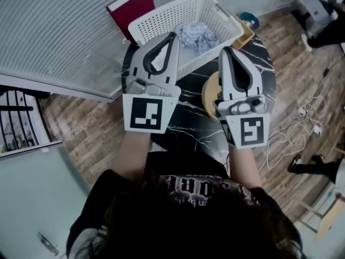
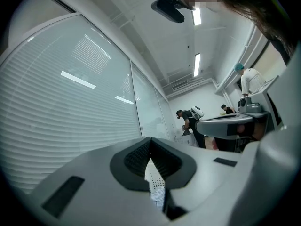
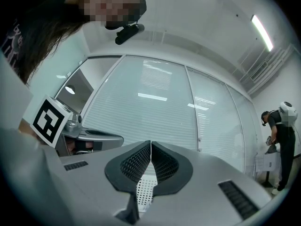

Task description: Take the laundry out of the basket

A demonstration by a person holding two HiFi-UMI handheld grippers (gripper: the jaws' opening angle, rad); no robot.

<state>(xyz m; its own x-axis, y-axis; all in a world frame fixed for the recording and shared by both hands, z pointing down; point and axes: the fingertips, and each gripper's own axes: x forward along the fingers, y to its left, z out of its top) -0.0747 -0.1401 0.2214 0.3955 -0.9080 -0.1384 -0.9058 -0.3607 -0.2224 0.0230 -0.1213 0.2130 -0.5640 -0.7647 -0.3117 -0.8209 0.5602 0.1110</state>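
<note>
Surveying from the largest item down: the round black marble table [image 1: 188,120] carried the white perforated basket [image 1: 161,19], which stood upright on its far side. A dark red book [image 1: 131,5] stood behind the basket's far left corner and played no part in the job.

My left gripper [image 1: 173,35] was held above the basket's near wall, tip pointing toward the contents. My right gripper [image 1: 225,49] hung just beside the basket's near right corner, over the table. Each gripper view showed the fingers pressed together tip to tip with nothing between them. Only the basket's perforated wall showed through the gap lower down. Neither gripper touched the basket or the cloth.

The laundry [image 1: 195,35] — a crumpled bluish-grey bundle — lay wholly inside the basket, toward its right end. Nothing was draped over the rim and no garment lay on the table.

Finding: the task stood at zero. No piece was out and none was gripped. In my judgement everything was left — part the fingers, reach over the wall, clamp the cloth, lift it clear and set it down. Whether the bundle was one piece or several, I could not tell.
</note>
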